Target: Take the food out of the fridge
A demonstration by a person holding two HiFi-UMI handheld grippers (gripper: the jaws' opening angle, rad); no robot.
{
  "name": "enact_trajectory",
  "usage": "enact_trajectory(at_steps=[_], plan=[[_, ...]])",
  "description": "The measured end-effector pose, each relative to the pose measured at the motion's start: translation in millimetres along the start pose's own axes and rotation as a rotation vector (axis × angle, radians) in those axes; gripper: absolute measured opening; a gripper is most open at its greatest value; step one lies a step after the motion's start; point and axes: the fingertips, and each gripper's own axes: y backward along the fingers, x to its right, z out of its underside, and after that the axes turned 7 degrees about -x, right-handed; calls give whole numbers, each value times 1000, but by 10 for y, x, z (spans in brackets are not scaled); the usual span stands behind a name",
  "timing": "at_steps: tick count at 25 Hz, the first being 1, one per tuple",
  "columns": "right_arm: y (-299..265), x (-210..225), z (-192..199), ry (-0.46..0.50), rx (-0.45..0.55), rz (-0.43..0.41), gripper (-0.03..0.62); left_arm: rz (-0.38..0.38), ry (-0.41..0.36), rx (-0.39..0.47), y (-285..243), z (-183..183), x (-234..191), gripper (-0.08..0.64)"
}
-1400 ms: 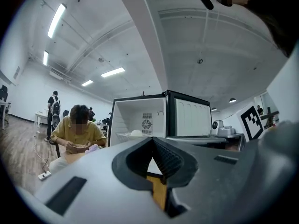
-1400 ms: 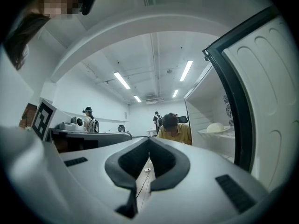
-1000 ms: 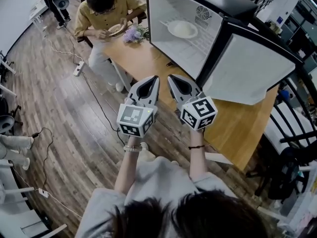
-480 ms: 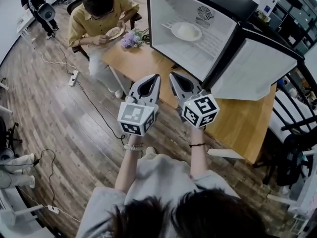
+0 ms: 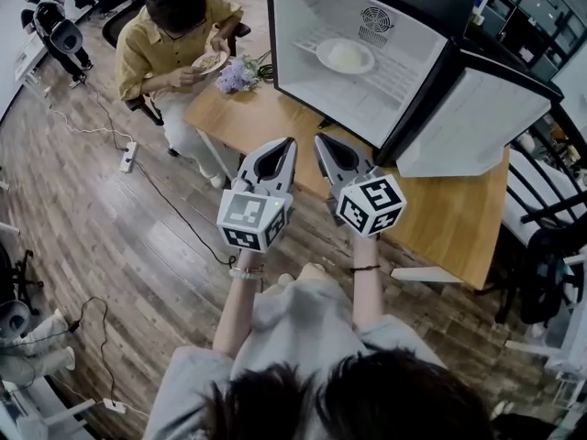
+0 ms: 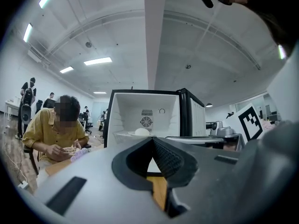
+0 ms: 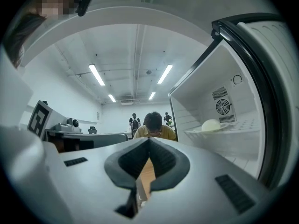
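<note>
The small fridge (image 5: 367,90) stands open on a wooden table (image 5: 266,117). On its wire shelf sits a plate with a white round bun (image 5: 344,55), which also shows in the left gripper view (image 6: 141,131) and the right gripper view (image 7: 210,124). My left gripper (image 5: 287,145) and right gripper (image 5: 322,141) are held side by side, level, at the table's near edge and well short of the fridge. The left gripper (image 6: 152,139) and the right gripper (image 7: 149,140) are both shut, and neither holds anything.
The fridge door (image 5: 468,122) hangs open to the right. A person in a yellow shirt (image 5: 174,35) eats at the table's far left end, beside a bunch of purple flowers (image 5: 237,73). Cables and a power strip (image 5: 127,156) lie on the wooden floor. Black chairs (image 5: 550,236) stand at the right.
Both grippers, still shut, have been carried forward together toward the table and the fridge. In the head view the fridge and the seated person have shifted left and nearer.
</note>
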Motion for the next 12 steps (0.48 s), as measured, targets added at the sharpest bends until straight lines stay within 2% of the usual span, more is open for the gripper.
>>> enact_trajectory(at_steps=[6,12], plan=[[-90,227,-92,-16,1,30,9,32,4,-3,-214,-59,-31,8],[-118,416,-182,-24,5,21,9,60,18,-3,-523,-124,-42,8]])
